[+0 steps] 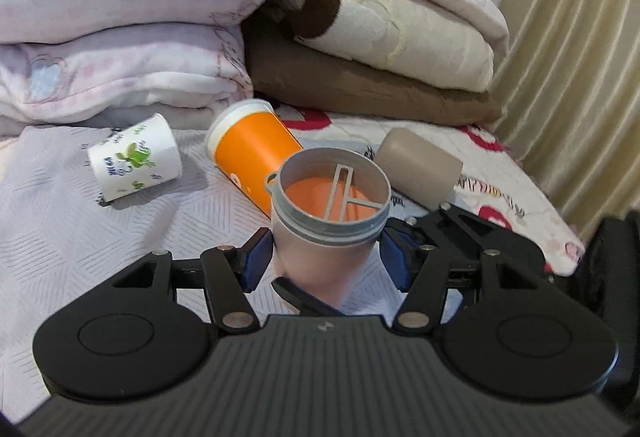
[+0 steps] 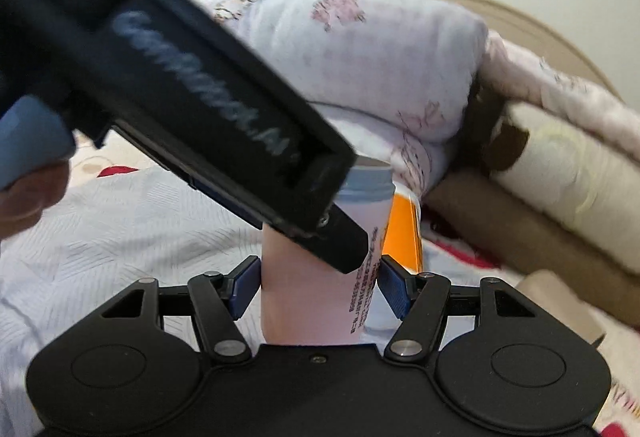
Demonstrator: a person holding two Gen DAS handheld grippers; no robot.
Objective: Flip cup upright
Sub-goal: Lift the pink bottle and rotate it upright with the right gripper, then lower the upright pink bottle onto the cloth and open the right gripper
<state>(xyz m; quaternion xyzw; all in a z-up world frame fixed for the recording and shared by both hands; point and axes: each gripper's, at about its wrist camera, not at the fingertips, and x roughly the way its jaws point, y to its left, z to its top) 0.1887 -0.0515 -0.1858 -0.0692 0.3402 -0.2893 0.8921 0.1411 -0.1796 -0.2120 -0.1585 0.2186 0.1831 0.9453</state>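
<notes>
A translucent pink shaker cup (image 1: 320, 257) with a grey threaded rim stands upright on the bed, mouth up, between the blue pads of my left gripper (image 1: 326, 263). The left pads sit a little off its sides. The cup also shows in the right wrist view (image 2: 320, 289), between the pads of my right gripper (image 2: 318, 287); the left pad touches it, the right pad stands slightly apart. The left gripper's black body (image 2: 192, 117) crosses that view in front of the cup.
An orange cup (image 1: 256, 153), a white paper cup (image 1: 134, 159) with green print and a beige cup (image 1: 420, 167) lie on their sides on the bedsheet (image 1: 80, 245). Folded quilts and blankets (image 1: 380, 49) are stacked behind. A curtain (image 1: 580, 77) hangs at the right.
</notes>
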